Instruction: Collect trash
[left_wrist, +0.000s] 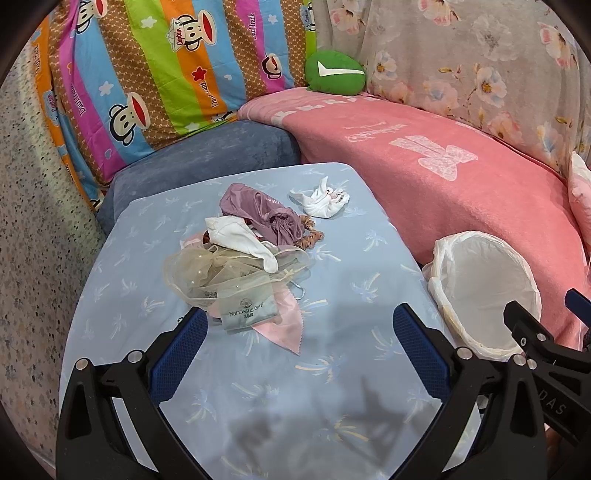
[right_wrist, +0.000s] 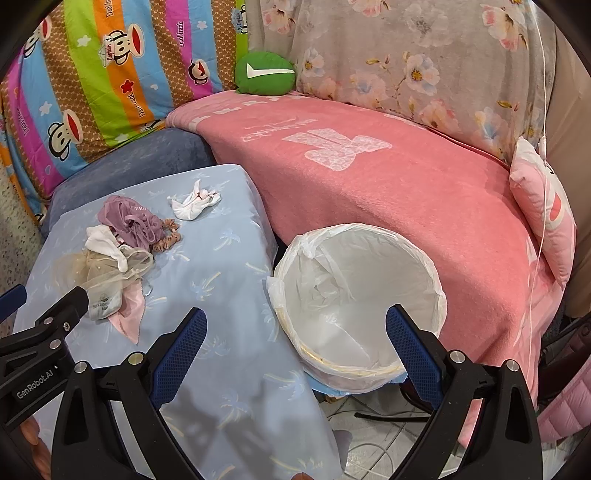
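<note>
A heap of trash lies on the light blue table (left_wrist: 332, 387): a purple cloth (left_wrist: 258, 214), a white sock (left_wrist: 243, 240), a sheer beige pouch (left_wrist: 214, 273), a grey "Narcissus" bag (left_wrist: 245, 312), a pink cloth (left_wrist: 284, 325) and a brown scrunchie (left_wrist: 312, 234). A crumpled white tissue (left_wrist: 325, 201) lies apart behind it. A bin with a white liner (left_wrist: 484, 288) stands right of the table. My left gripper (left_wrist: 299, 339) is open and empty, just in front of the heap. My right gripper (right_wrist: 295, 339) is open and empty, over the bin's (right_wrist: 358, 295) near rim.
A pink blanket (right_wrist: 406, 192) covers the sofa behind the bin. A green cushion (left_wrist: 334, 70), a striped cartoon quilt (left_wrist: 155, 81), a floral cover (left_wrist: 480, 55) and a pink pillow (right_wrist: 543, 210) lie around. A blue cushion (left_wrist: 207, 158) sits behind the table. Cables lie on the floor (right_wrist: 376, 424).
</note>
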